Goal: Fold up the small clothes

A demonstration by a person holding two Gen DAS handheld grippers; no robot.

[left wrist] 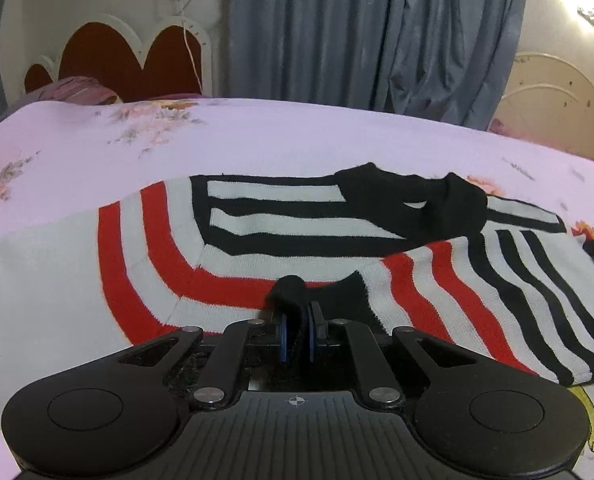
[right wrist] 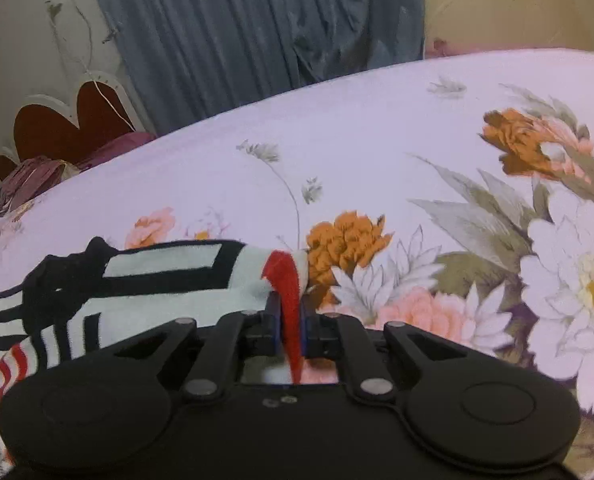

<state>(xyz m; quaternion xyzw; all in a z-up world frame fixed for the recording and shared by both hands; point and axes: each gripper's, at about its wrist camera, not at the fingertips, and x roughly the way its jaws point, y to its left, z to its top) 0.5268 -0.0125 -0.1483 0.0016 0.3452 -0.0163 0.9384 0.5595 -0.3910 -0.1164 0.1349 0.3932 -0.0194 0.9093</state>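
Observation:
A small knitted sweater (left wrist: 233, 248) with red, white and black stripes lies spread on the bed. Its black collar (left wrist: 409, 204) sits toward the far right in the left wrist view. My left gripper (left wrist: 297, 320) is shut on a black edge of the sweater (left wrist: 293, 292), low over the fabric. In the right wrist view the sweater (right wrist: 149, 280) lies to the left, and my right gripper (right wrist: 289, 312) is shut on a red-and-white edge of it (right wrist: 287, 280), lifted a little off the sheet.
The bed has a pale lilac floral sheet (right wrist: 337, 152) stretching far and right. A purple bundle (left wrist: 81, 88) lies by the red-and-white headboard (left wrist: 129, 56). Blue curtains (left wrist: 357, 32) hang behind the bed.

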